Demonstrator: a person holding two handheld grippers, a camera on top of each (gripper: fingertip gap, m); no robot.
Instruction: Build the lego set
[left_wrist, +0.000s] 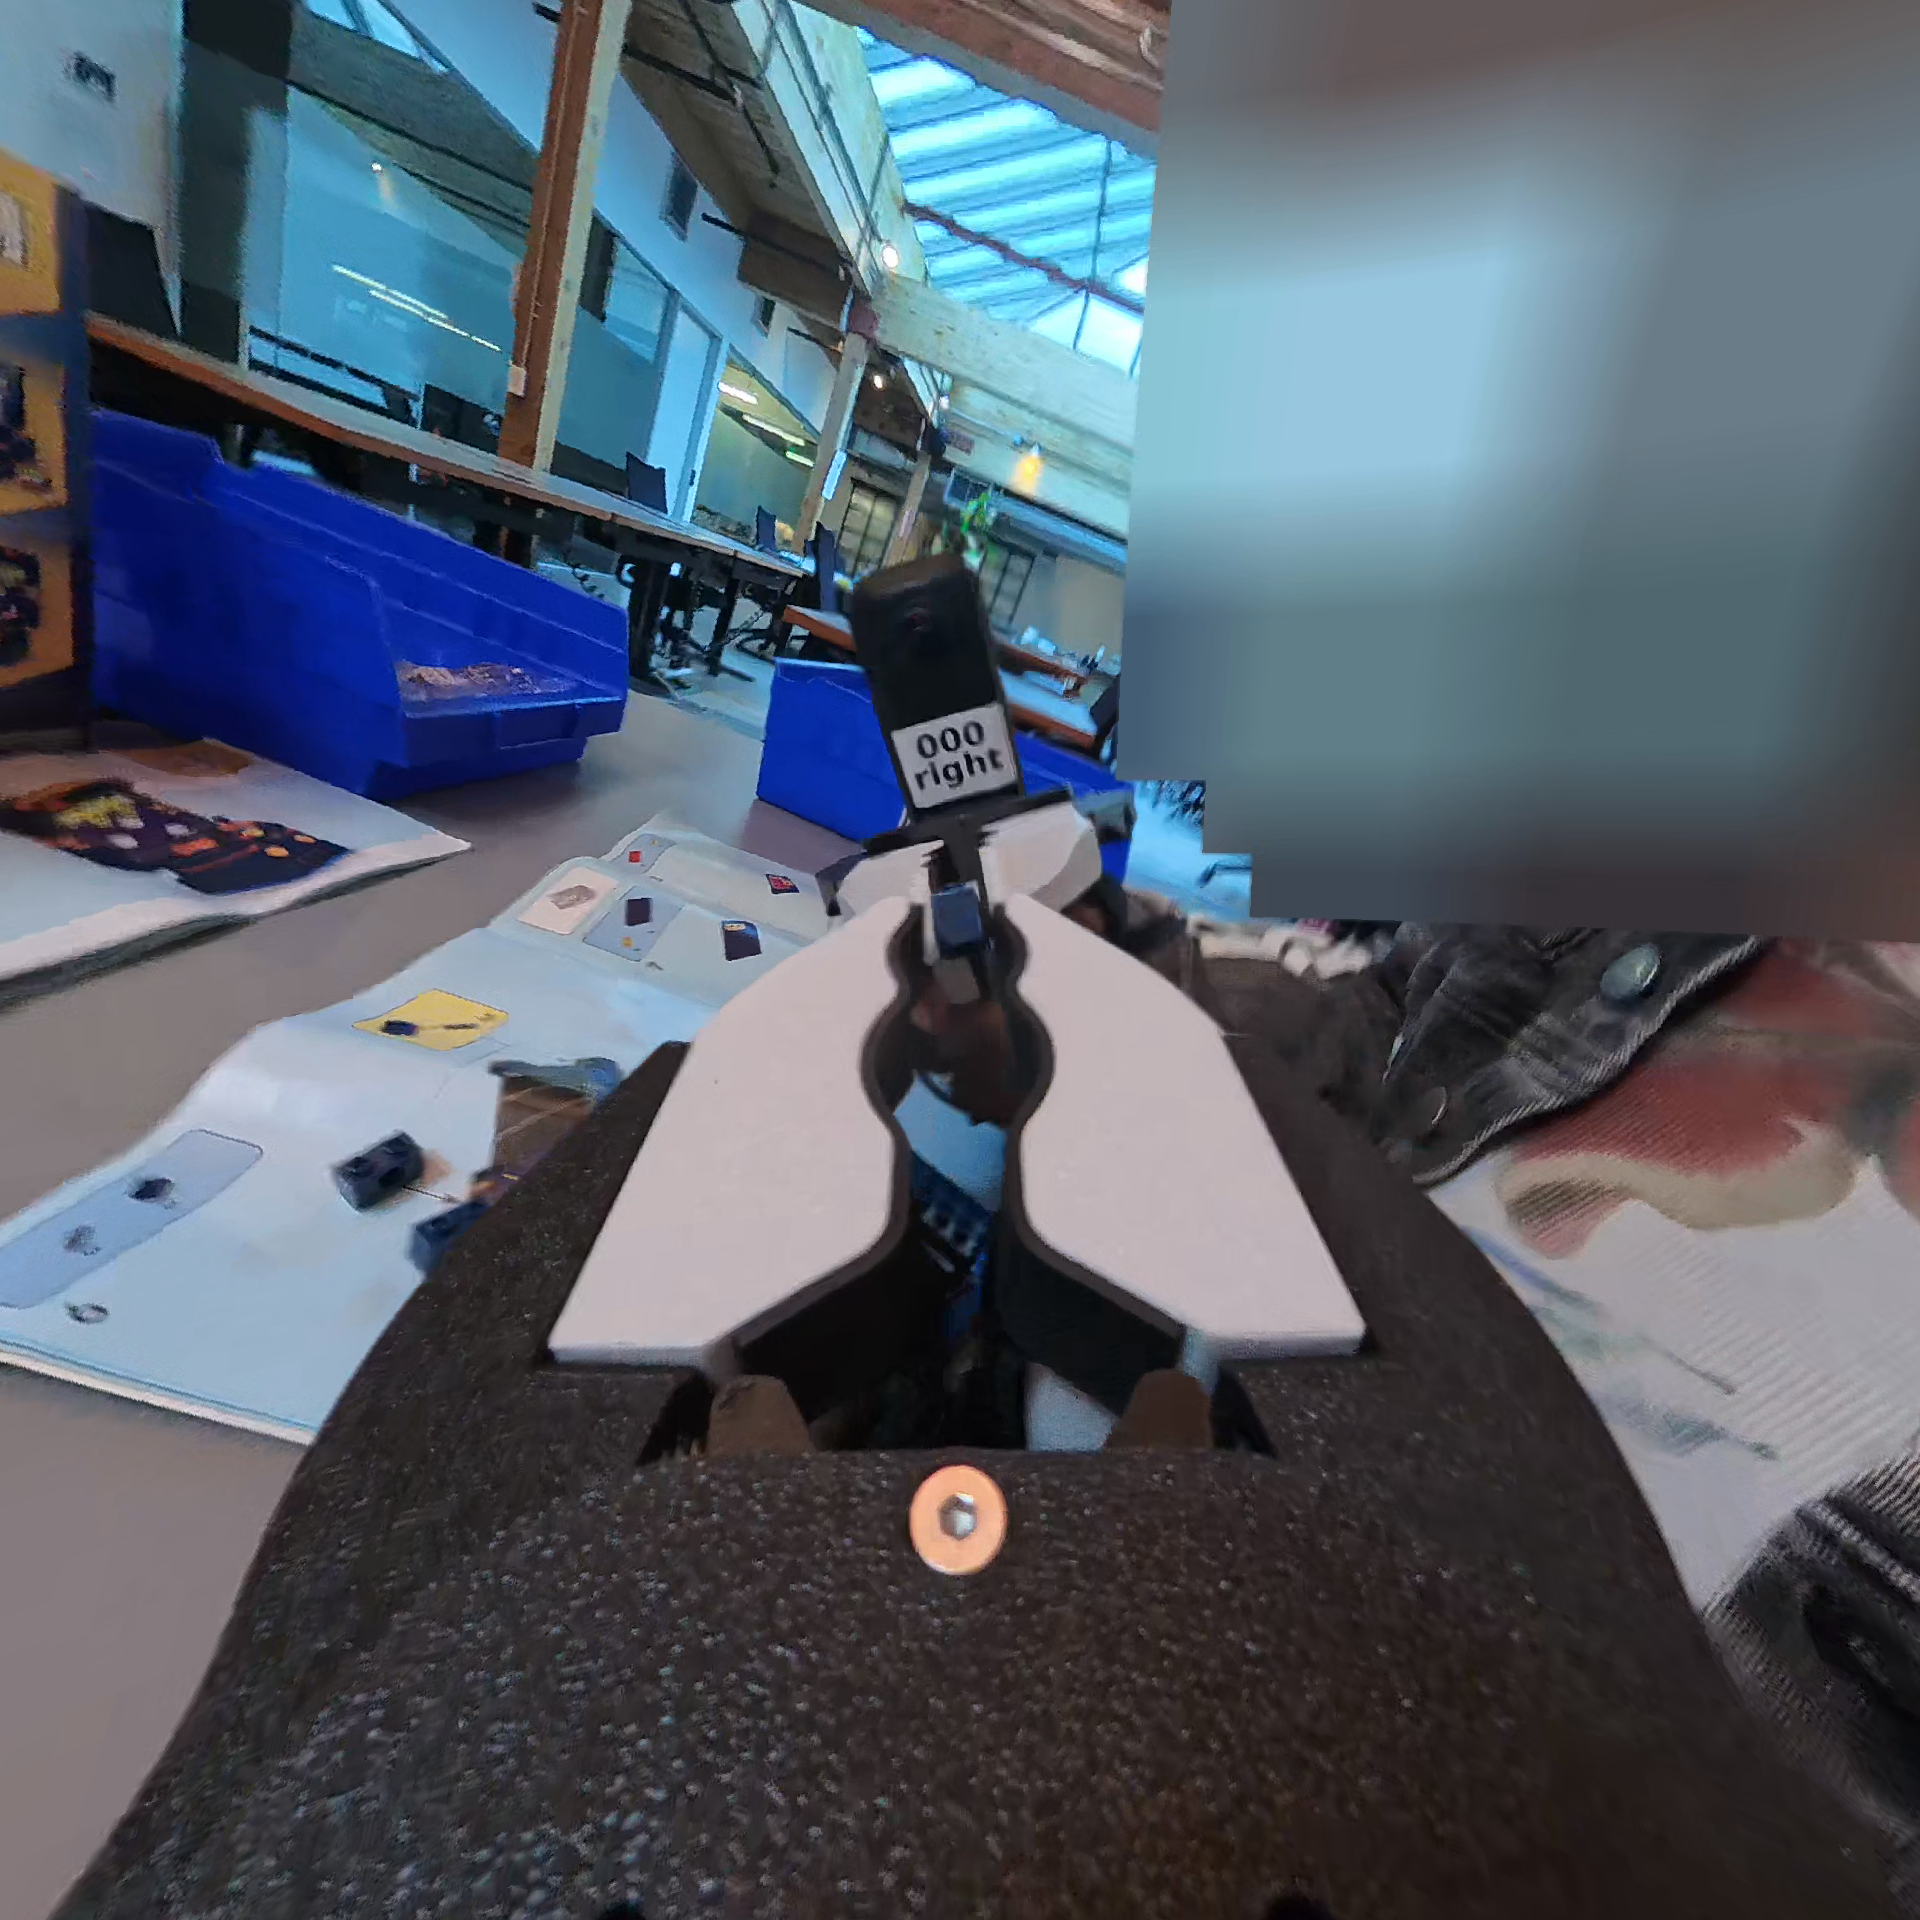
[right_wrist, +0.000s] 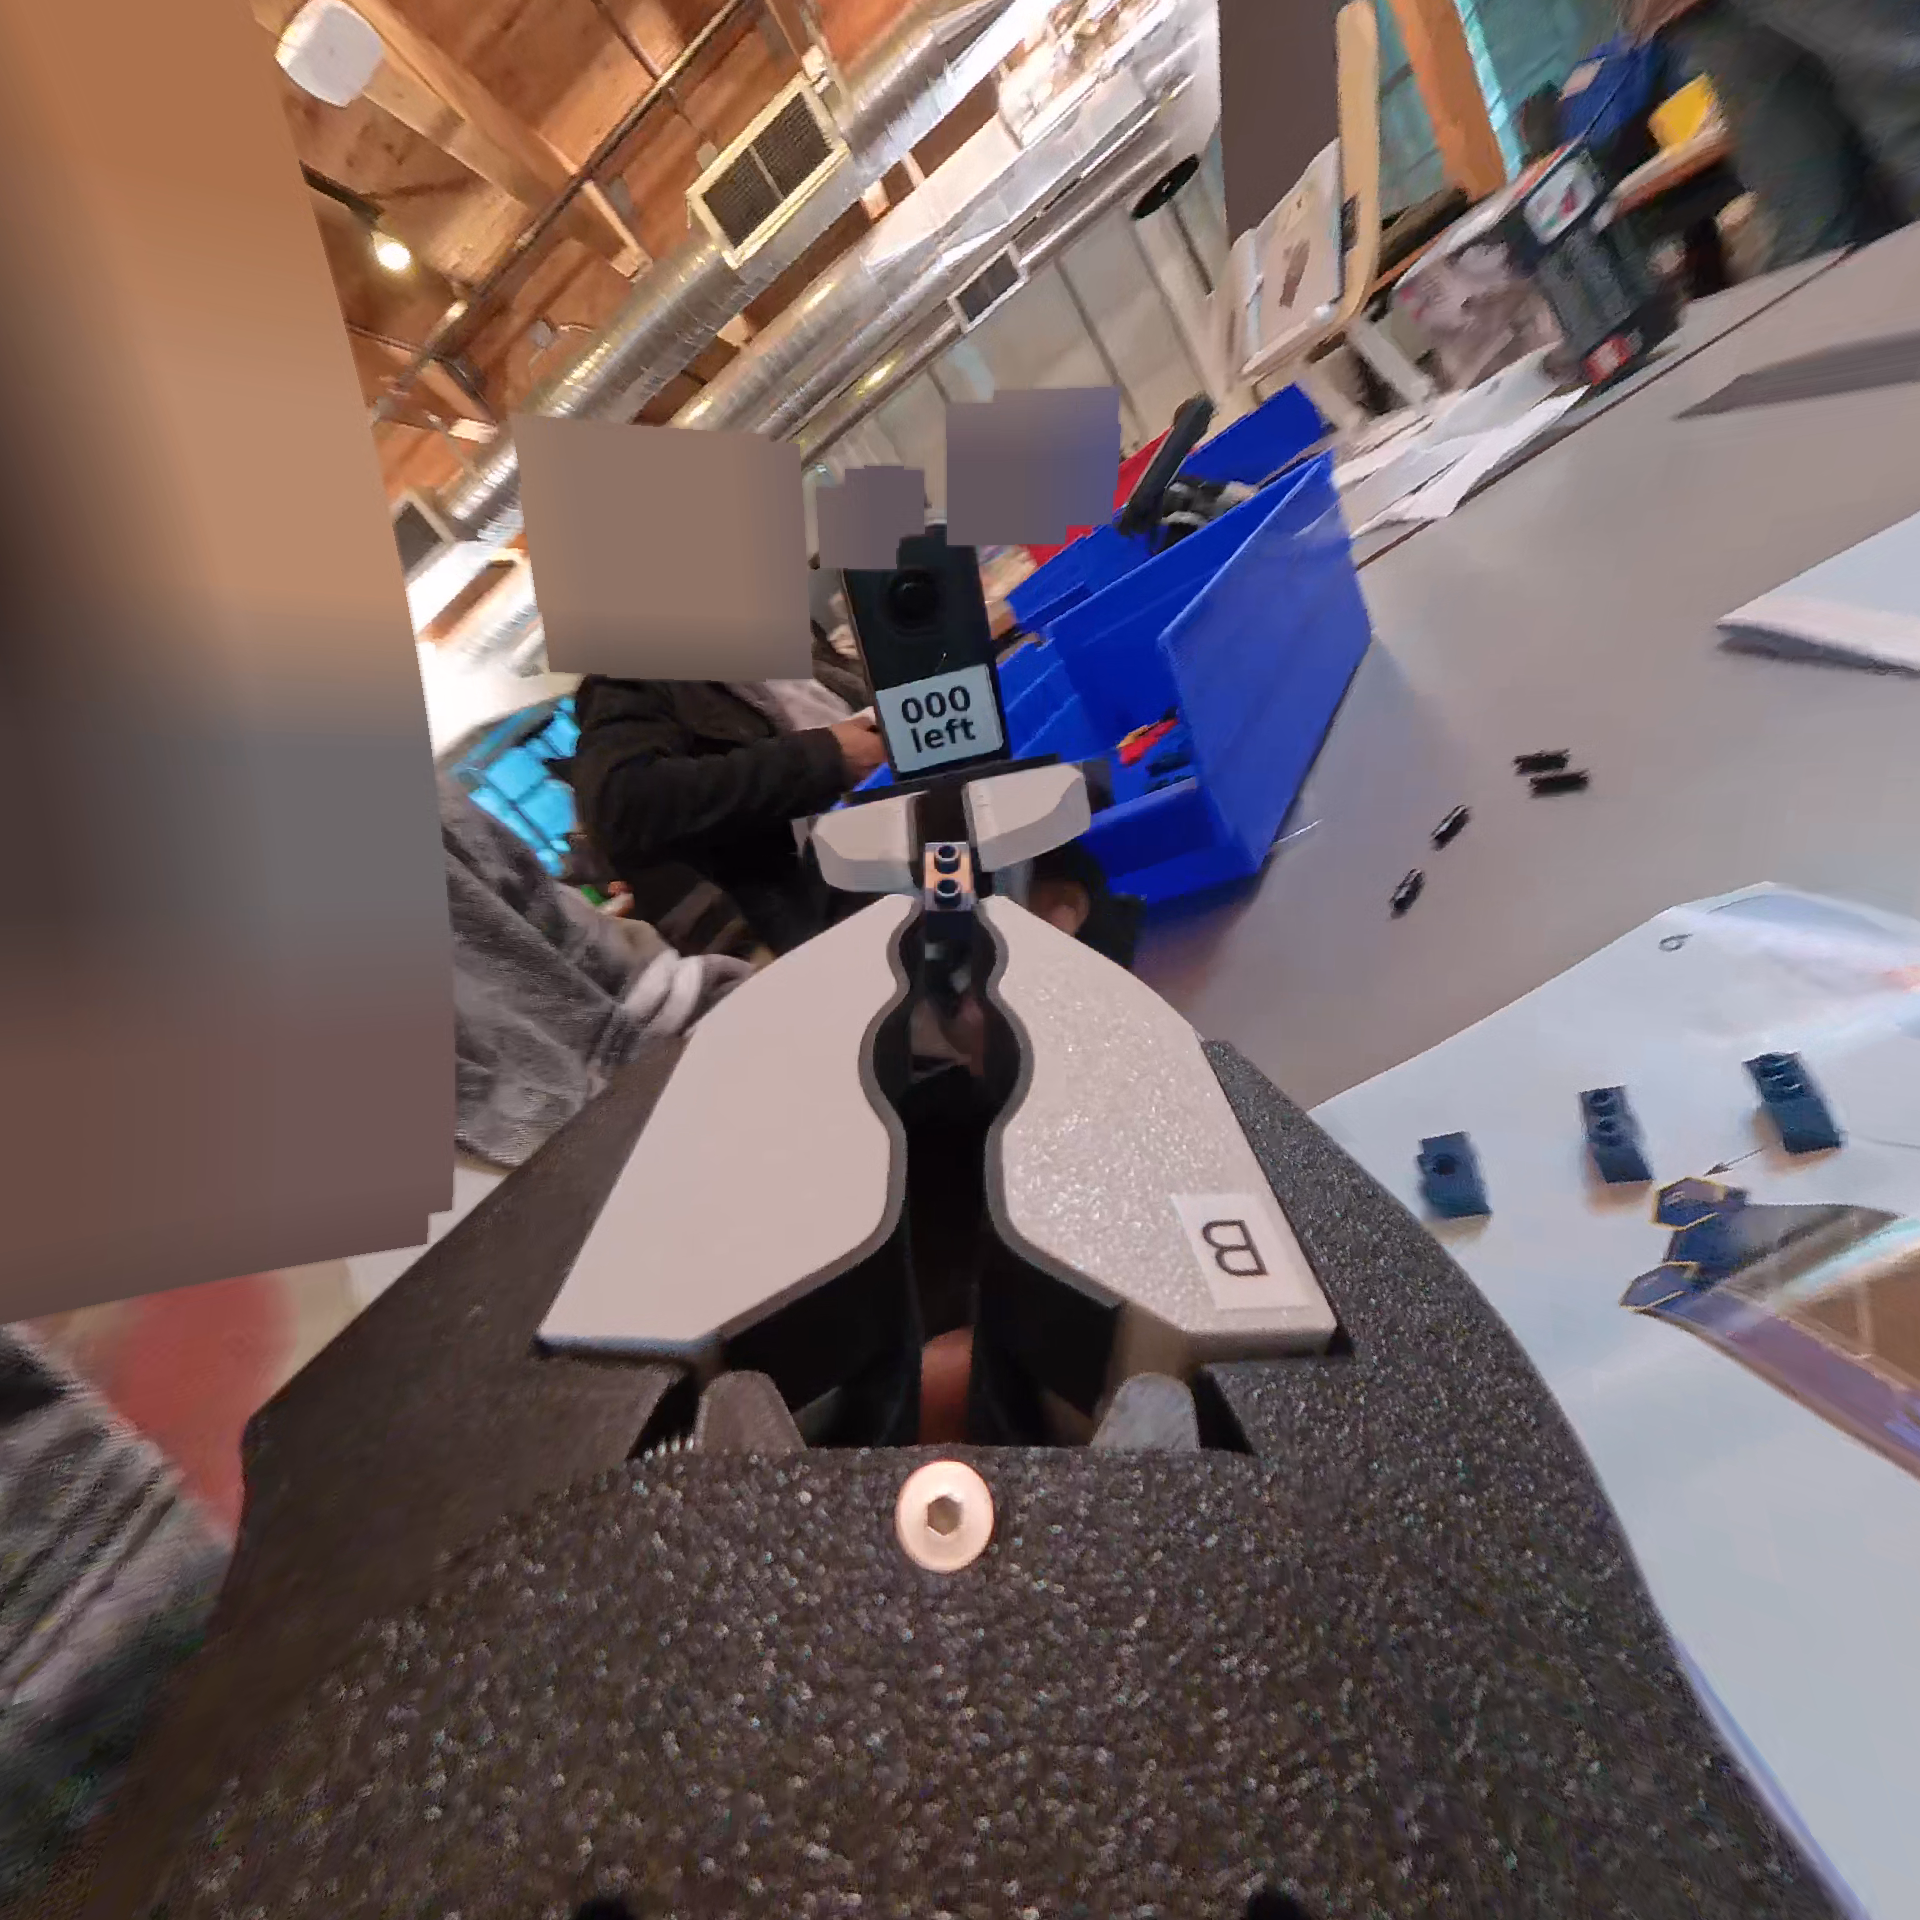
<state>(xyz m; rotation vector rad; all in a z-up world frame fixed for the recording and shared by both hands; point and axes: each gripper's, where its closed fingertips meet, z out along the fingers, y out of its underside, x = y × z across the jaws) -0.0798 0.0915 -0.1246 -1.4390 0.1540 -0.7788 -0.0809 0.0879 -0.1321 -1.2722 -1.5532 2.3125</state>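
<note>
Above the table (right_wrist: 1558, 623), between my two facing grippers, sits a small dark-blue two-stud brick (right_wrist: 948, 876). My left gripper (left_wrist: 957, 935) and right gripper (right_wrist: 948, 914) are each clenched on it from opposite ends. Its studs face the right camera; its long axis runs from one gripper to the other

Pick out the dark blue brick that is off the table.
The small dark blue two-stud plastic brick, raised where left claw and right claw meet; the other three lie on the white paper sheet.
</note>
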